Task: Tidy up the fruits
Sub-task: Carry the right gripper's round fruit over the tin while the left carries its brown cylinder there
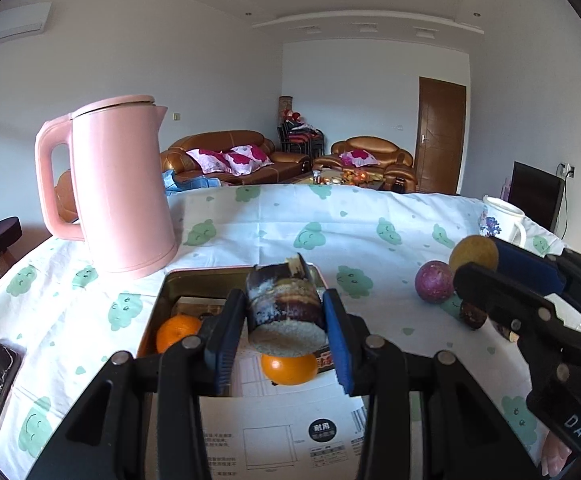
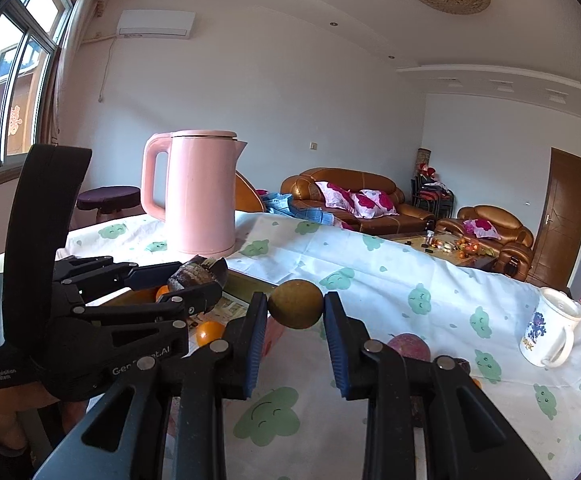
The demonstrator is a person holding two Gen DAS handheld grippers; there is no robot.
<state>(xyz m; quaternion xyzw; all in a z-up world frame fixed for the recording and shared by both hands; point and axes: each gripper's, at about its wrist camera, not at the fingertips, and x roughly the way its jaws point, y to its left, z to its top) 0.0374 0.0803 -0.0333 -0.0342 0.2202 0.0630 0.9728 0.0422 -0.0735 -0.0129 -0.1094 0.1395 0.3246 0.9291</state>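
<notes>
Our left gripper grasps a dark chunk above the tin, where two oranges lie. Our right gripper clenches a brown fruit. We should lower gently, then release inside.

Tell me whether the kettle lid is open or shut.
Shut: the lid lies flat on the upright kettle, no gap showing.

We see our left claw clamped on a dark, cut fruit piece above a metal tin holding two oranges. A pink kettle stands just behind the tin on the table. To the right, our right claw grips a brownish-yellow round fruit beside a purple fruit.
</notes>
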